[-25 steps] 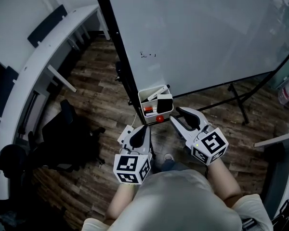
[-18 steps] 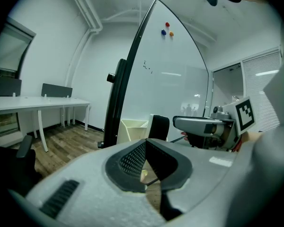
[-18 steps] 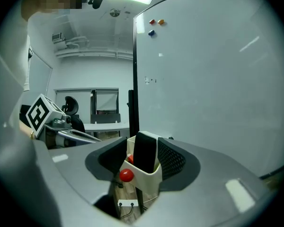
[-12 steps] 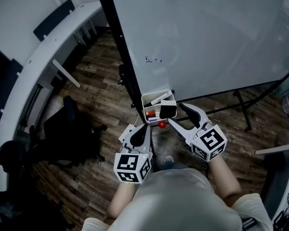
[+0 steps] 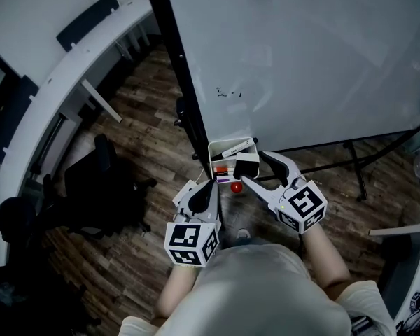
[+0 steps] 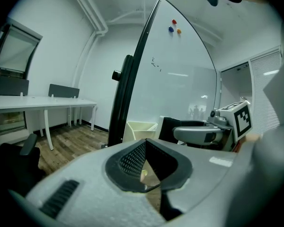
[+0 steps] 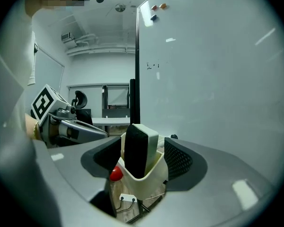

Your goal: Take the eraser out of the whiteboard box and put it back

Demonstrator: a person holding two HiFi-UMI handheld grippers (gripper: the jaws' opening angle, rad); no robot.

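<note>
A curved white table (image 5: 52, 82) runs down the left side, with a black office chair (image 5: 101, 187) on the dark wooden plank floor (image 5: 143, 124) beside it. Right of the chair, the left gripper (image 5: 210, 185) hovers low, its jaws pressed together with nothing between them, its tips just near the box's left corner and not touching it.

The small white open-topped whiteboard box (image 5: 219, 145) hangs at the bottom edge of the large whiteboard (image 5: 301, 54), next to the board's black frame post (image 5: 178, 68). A white marker (image 5: 236, 148) lies across the far part of the box, and a small red ball (image 5: 236, 187) sits just below its near left corner.

The block eraser with a white back and black felt face (image 5: 247, 165) stands upright in the near right end of the box, its top above the rim.

The right gripper (image 5: 253, 167) reaches in from the right. Its jaws have just been opening and are spread wide, one on each side of the eraser (image 7: 137, 148) and the box wall (image 7: 149, 176), pads clear of the eraser.
</note>
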